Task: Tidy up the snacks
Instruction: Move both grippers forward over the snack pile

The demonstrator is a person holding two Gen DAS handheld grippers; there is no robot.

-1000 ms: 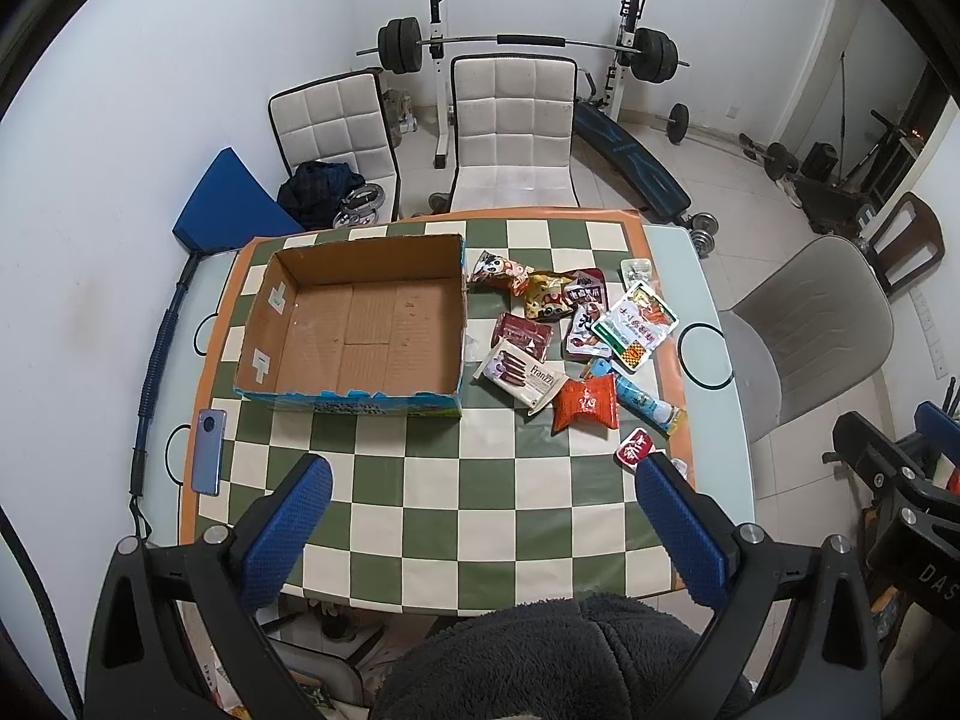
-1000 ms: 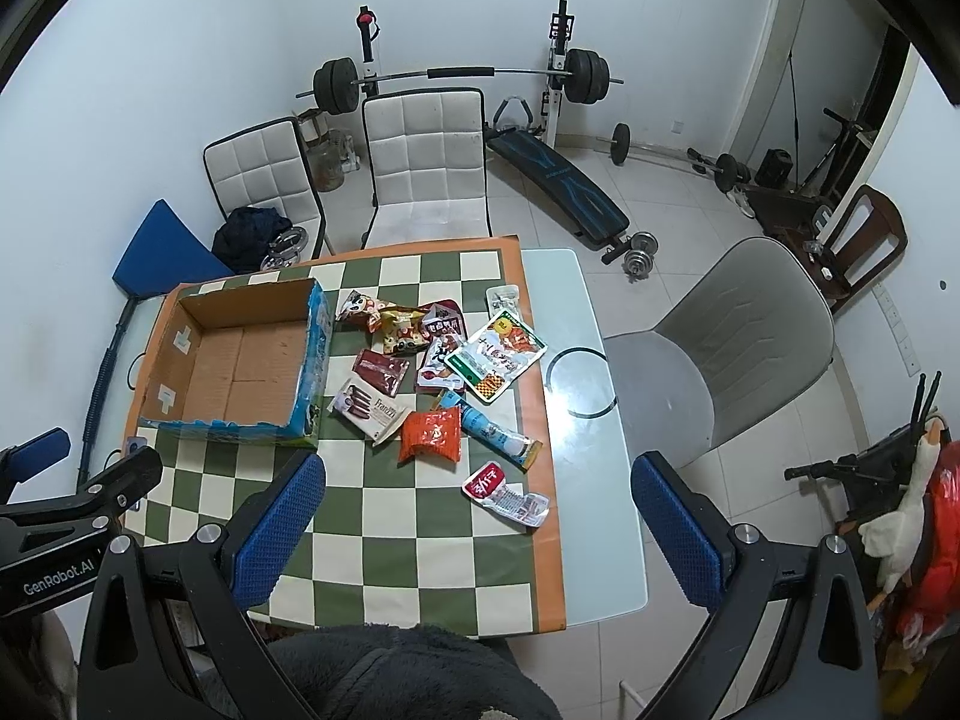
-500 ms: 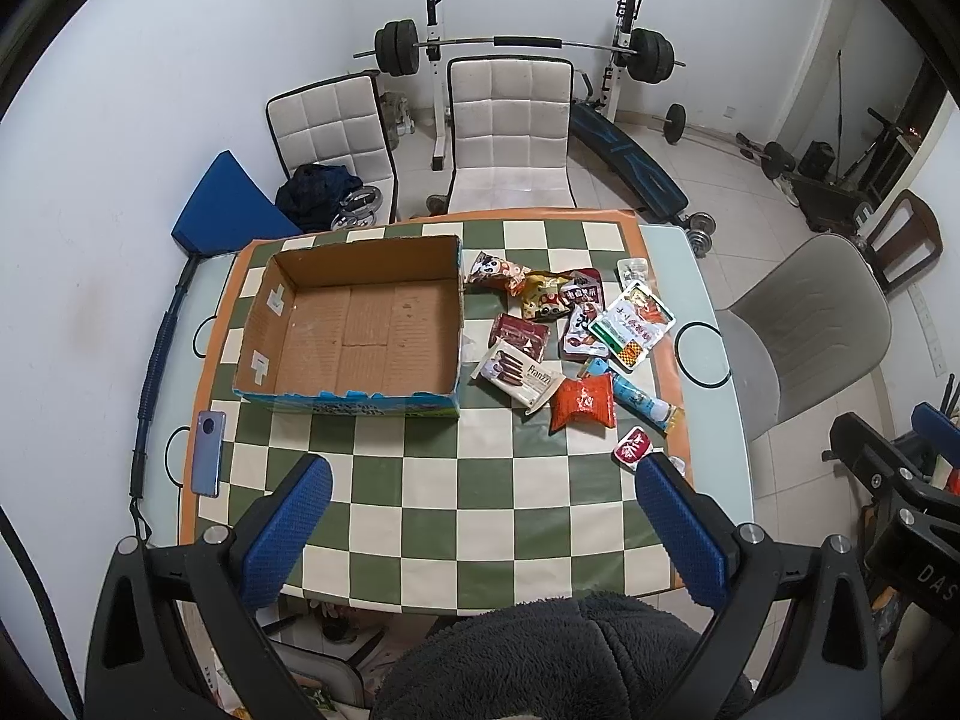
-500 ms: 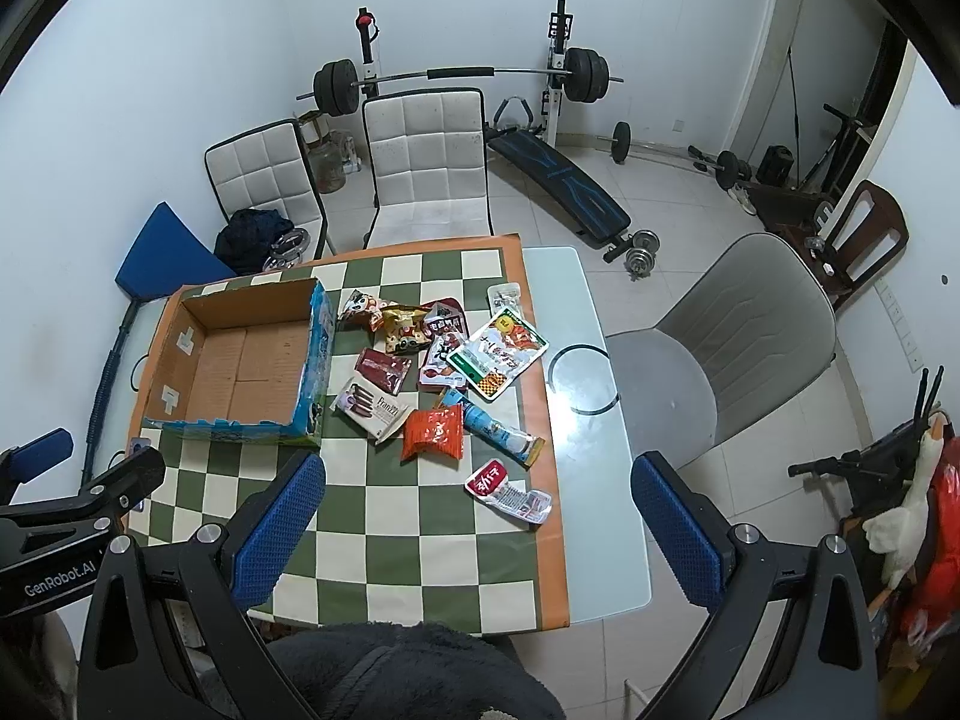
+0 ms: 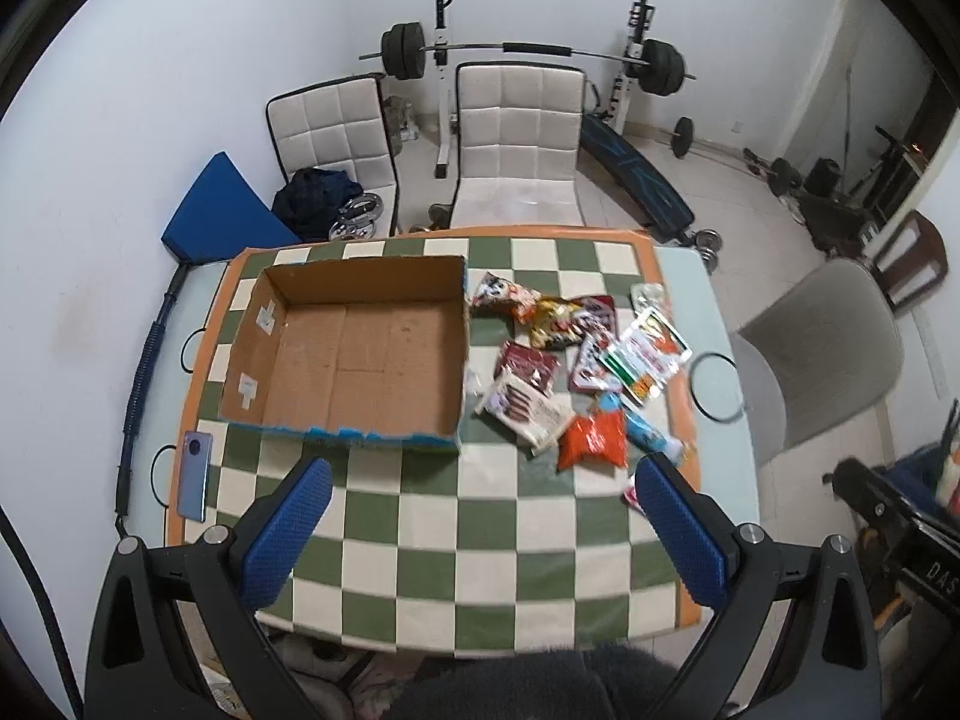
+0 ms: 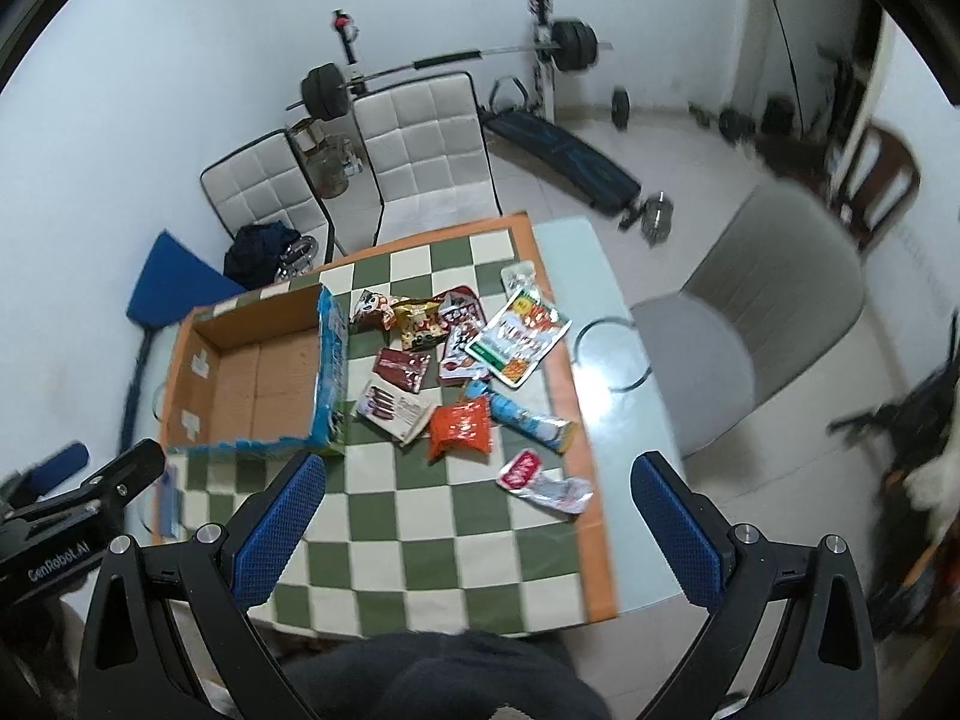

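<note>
While both grippers hung above the near edge of the table, nothing had been picked up.
Table: one table (image 5: 723, 360) with a green-and-white checked cloth (image 5: 420, 516) bordered in orange.
Box: one open cardboard box (image 5: 360, 360), with nothing inside it, sat on the left half of the cloth toward the far edge.
Snacks: about ten packets lay in a loose cluster just right of the box; where they overlapped, the exact count could not be told.
Named packets: one orange bag (image 6: 461, 427) and one blue tube-shaped pack (image 6: 528, 420) lay touching near the right edge of the cloth; one white pack with brown sticks printed on it (image 6: 393, 409) lay just beside the box; one large flat pouch with green trim (image 6: 517, 336) lay toward the far right of the cluster; one red-and-white pack (image 6: 540, 480) lay apart, nearest the near right corner of the cloth.
Phone: one blue phone (image 5: 195, 476) lay at the left edge of the cloth.
Chairs: two white padded chairs (image 5: 516, 138) stood past the far edge, and one grey chair (image 5: 828, 348) stood at the right side.
Left gripper (image 5: 480, 528): fingers spread wide apart, holding and touching nothing.
Right gripper (image 6: 477, 525): fingers spread wide apart, holding and touching nothing.
</note>
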